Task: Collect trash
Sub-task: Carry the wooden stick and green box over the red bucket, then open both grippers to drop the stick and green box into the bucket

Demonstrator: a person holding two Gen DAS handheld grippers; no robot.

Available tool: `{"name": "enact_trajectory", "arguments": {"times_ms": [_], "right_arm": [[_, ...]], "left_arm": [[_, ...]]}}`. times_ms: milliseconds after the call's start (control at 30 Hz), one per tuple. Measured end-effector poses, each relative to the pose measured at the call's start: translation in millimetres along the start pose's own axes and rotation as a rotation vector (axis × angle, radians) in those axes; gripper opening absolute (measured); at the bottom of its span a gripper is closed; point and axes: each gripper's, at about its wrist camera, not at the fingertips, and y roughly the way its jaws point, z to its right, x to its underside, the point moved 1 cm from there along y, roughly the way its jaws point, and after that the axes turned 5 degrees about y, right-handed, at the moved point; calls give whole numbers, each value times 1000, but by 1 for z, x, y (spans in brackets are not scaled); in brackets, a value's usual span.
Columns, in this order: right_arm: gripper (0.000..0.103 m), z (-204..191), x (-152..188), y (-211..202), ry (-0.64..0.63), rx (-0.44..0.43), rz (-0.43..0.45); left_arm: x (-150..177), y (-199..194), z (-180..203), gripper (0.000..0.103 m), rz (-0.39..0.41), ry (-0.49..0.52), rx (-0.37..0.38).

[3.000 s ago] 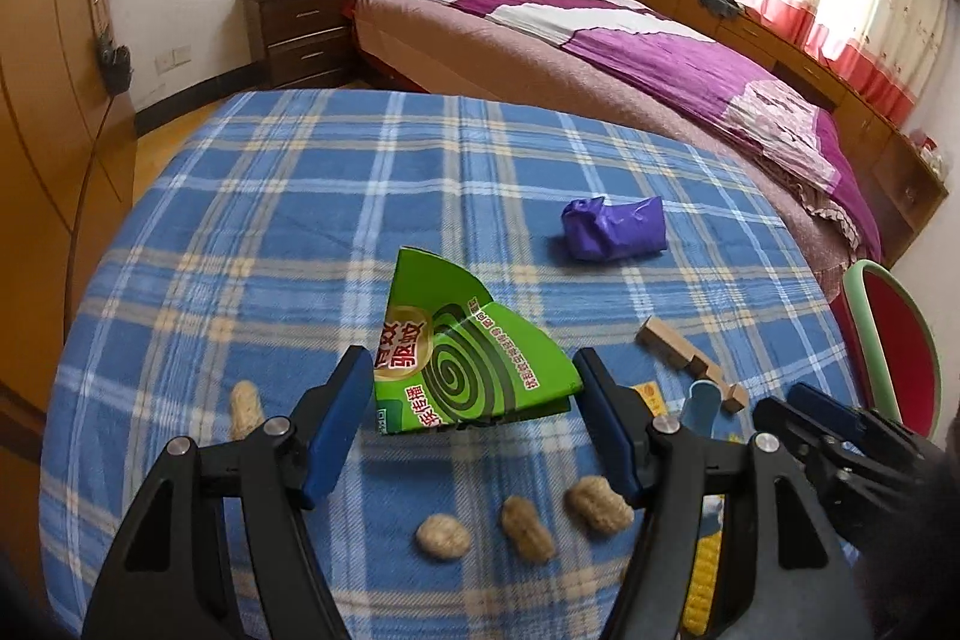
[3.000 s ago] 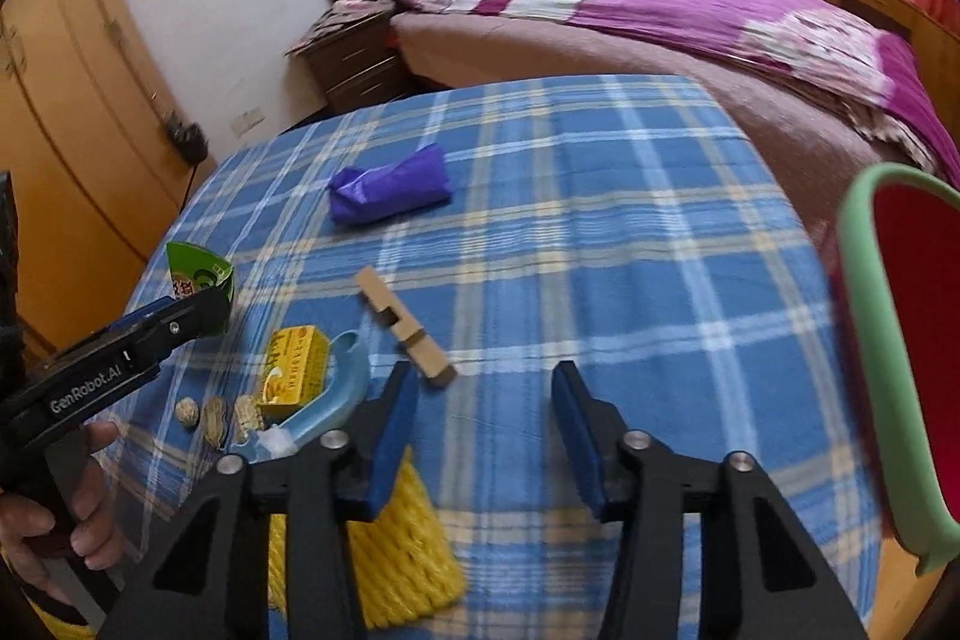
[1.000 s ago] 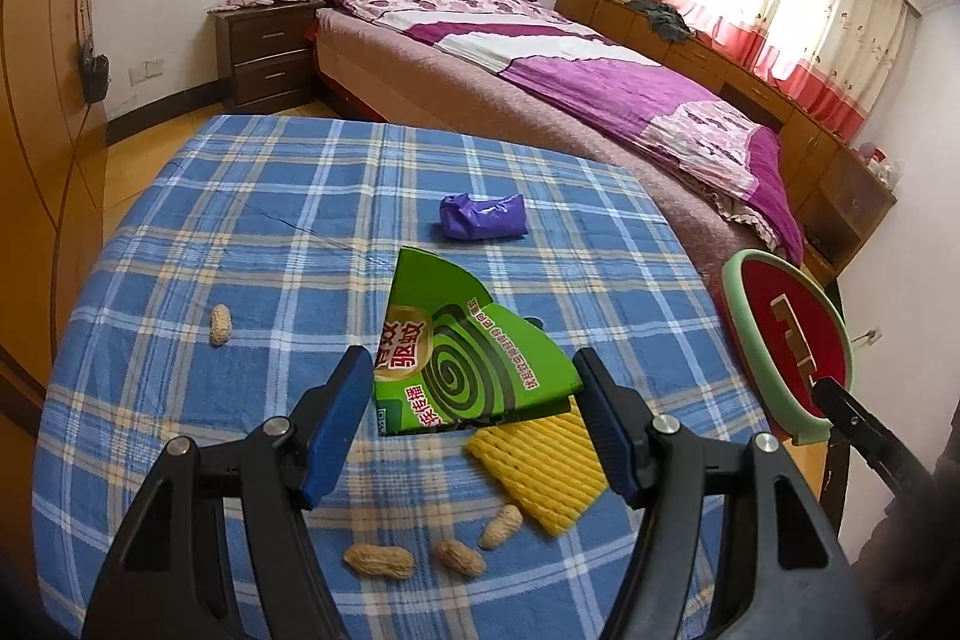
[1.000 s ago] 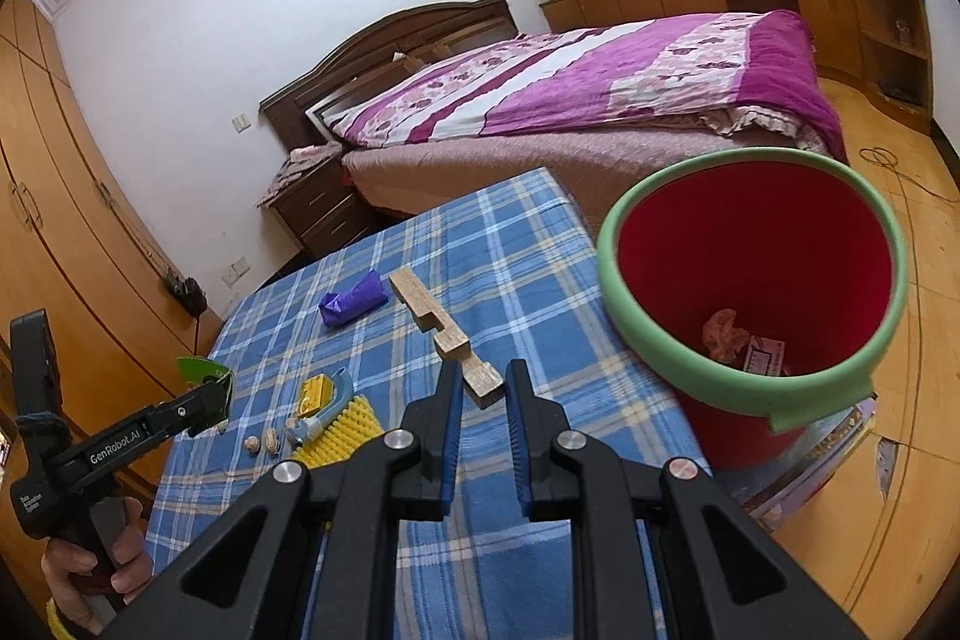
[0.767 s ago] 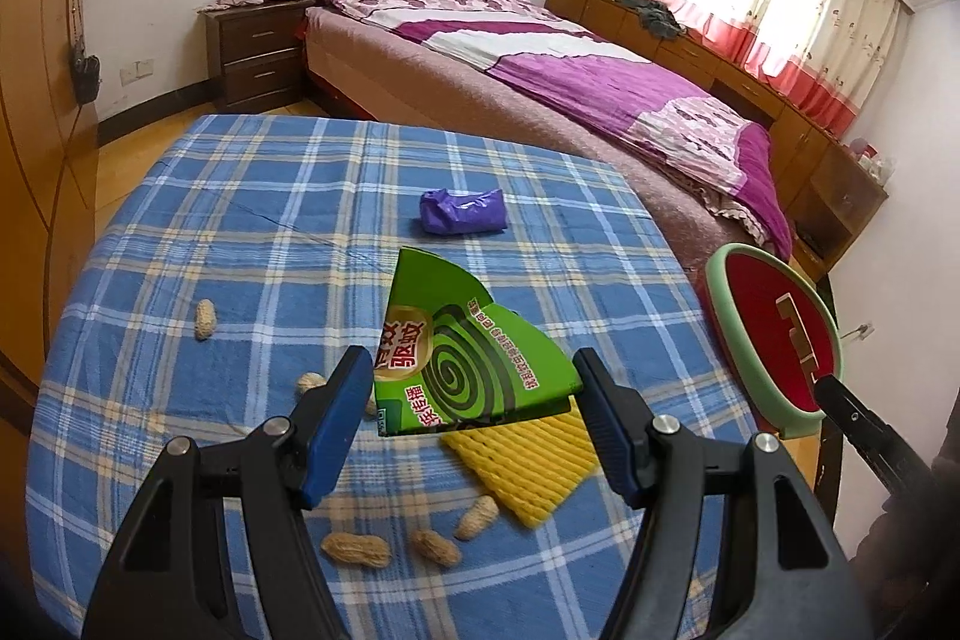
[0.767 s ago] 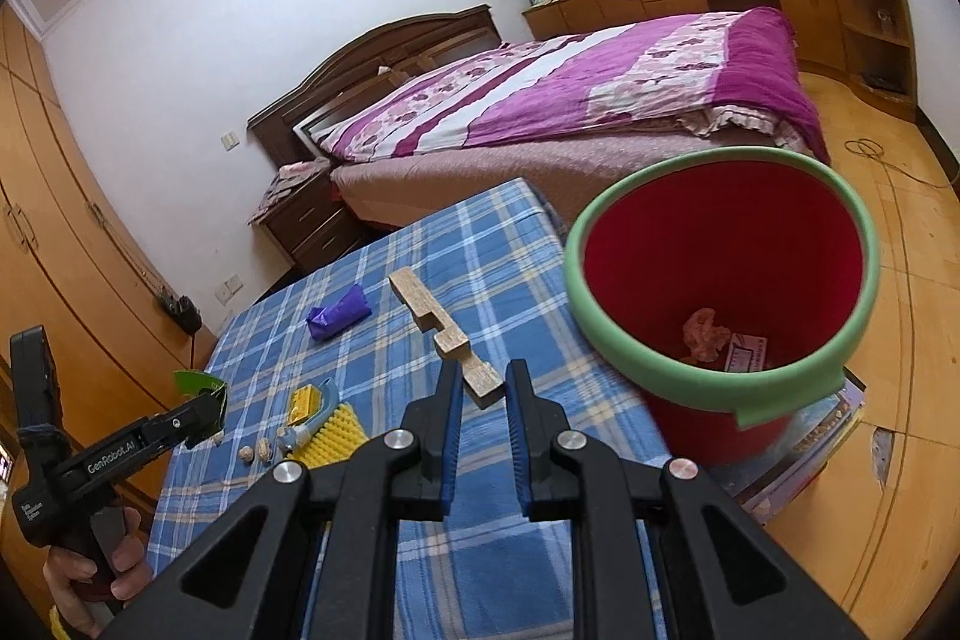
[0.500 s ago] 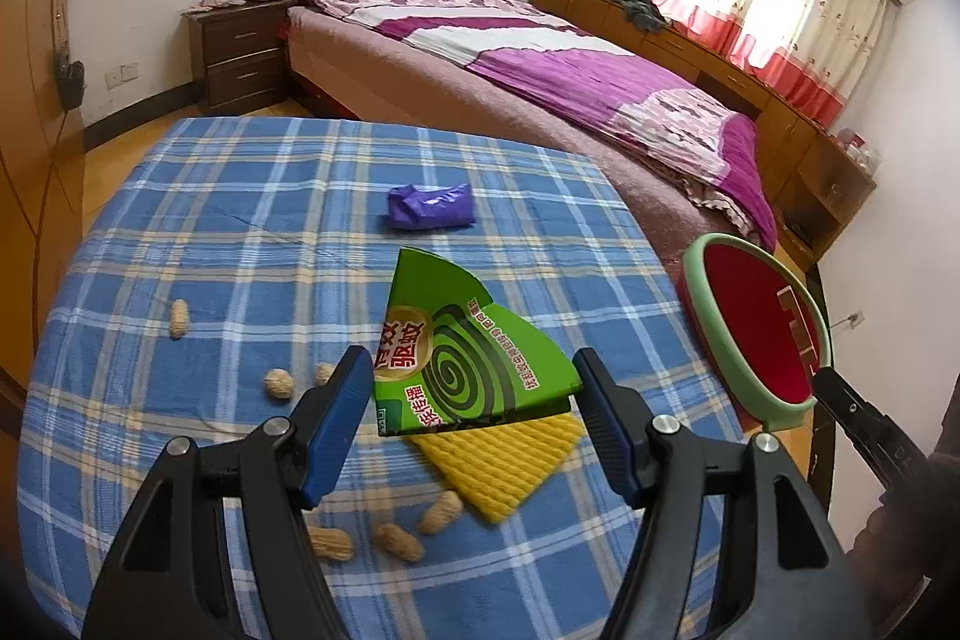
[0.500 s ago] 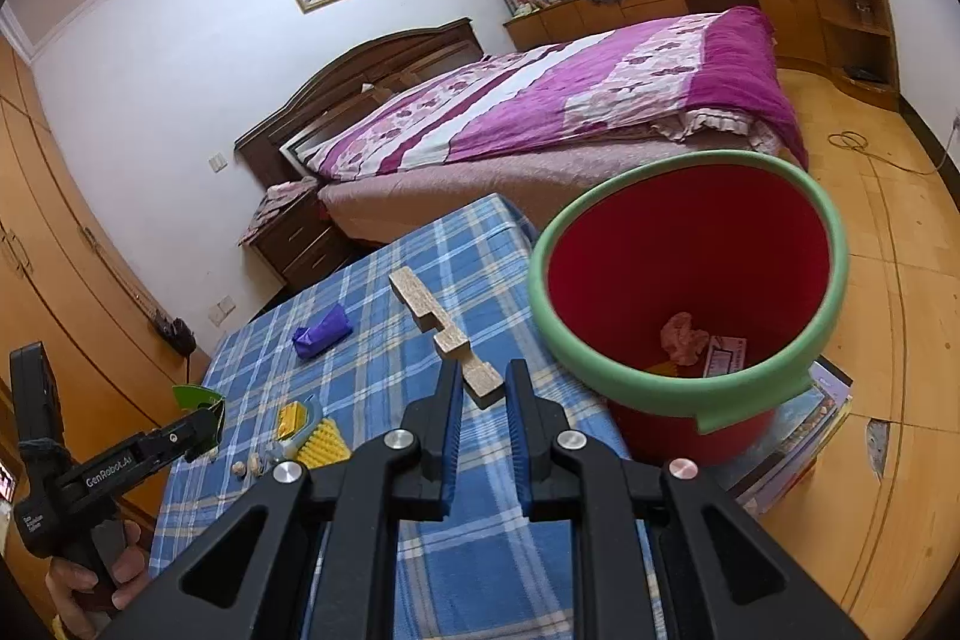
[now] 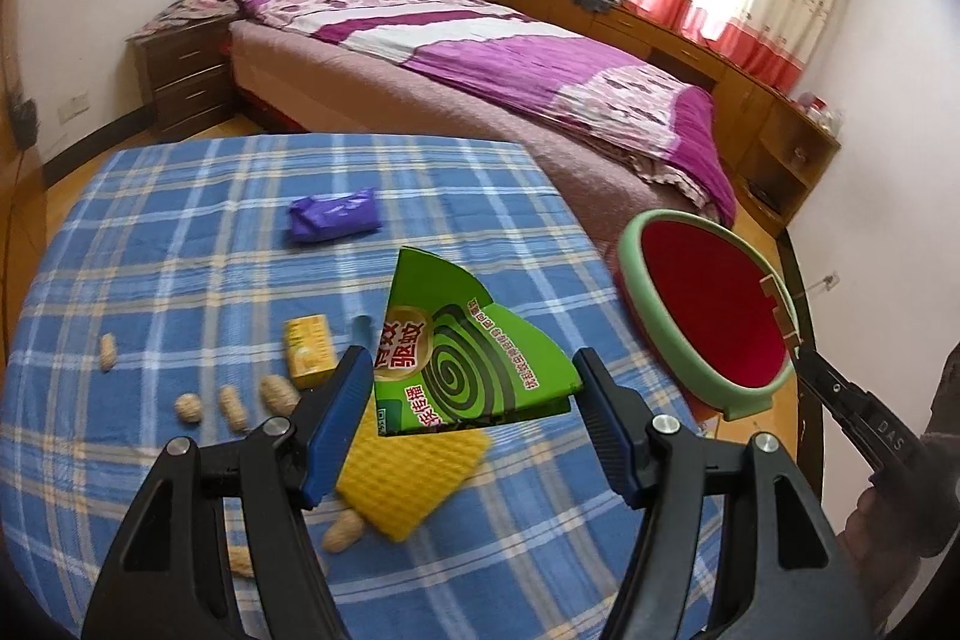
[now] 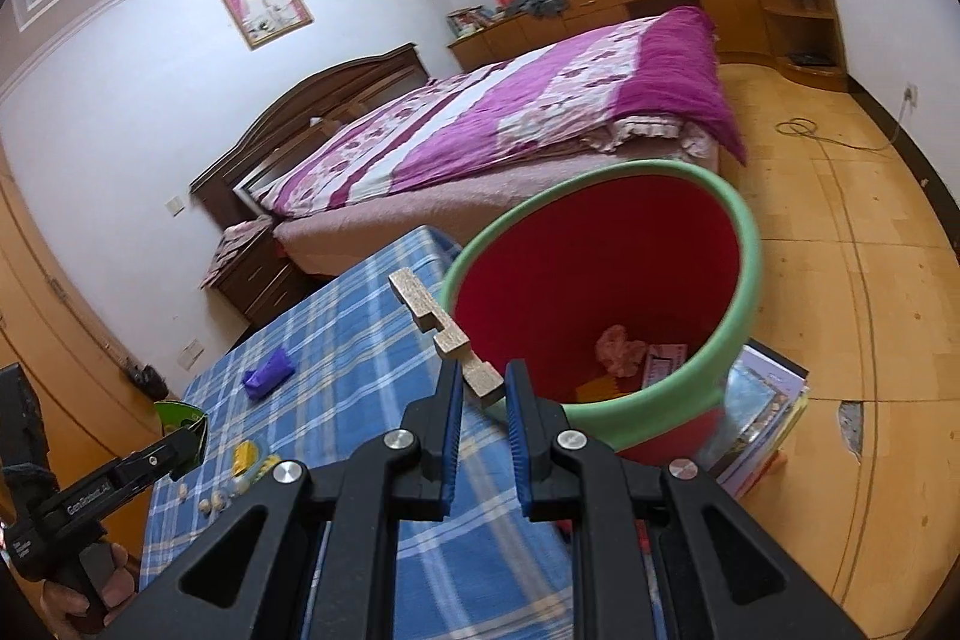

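The left gripper [image 9: 471,403] clamps a green cardboard mosquito-coil box [image 9: 462,352]; the right gripper [image 10: 483,415] clamps a notched wooden strip [image 10: 444,334] beside the red green-rimmed bucket [image 10: 744,280].

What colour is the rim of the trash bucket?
Light green, around a red bucket; the rim shows best in the right wrist view.

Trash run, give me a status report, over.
Left gripper shut on green box. Right gripper shut on wooden piece at red bin rim. Path clear.

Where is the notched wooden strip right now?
In the right wrist view, the notched wooden strip is pinched in the right gripper, at the red bin's green rim.
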Motion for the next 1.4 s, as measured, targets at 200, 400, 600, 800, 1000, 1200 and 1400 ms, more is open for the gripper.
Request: {"name": "enact_trajectory", "arguments": {"times_ms": [200, 400, 600, 800, 1000, 1200, 1400], "right_arm": [[17, 24, -6, 3, 40, 43, 2], [17, 42, -12, 11, 37, 128, 2], [17, 62, -18, 24, 53, 169, -11], [18, 72, -24, 36, 67, 172, -22], [18, 77, -26, 40, 59, 171, -13], [22, 80, -27, 34, 62, 158, 3], [25, 82, -28, 25, 72, 139, 30]], "left_arm": [[-6, 14, 29, 69, -16, 65, 18], [-14, 30, 57, 69, -27, 136, 42], [-27, 49, 87, 69, -29, 206, 67], [-36, 66, 111, 69, -29, 244, 95], [-41, 86, 130, 69, -45, 269, 111], [-43, 102, 145, 69, -64, 283, 138], [-41, 116, 160, 69, -80, 311, 157]]}}
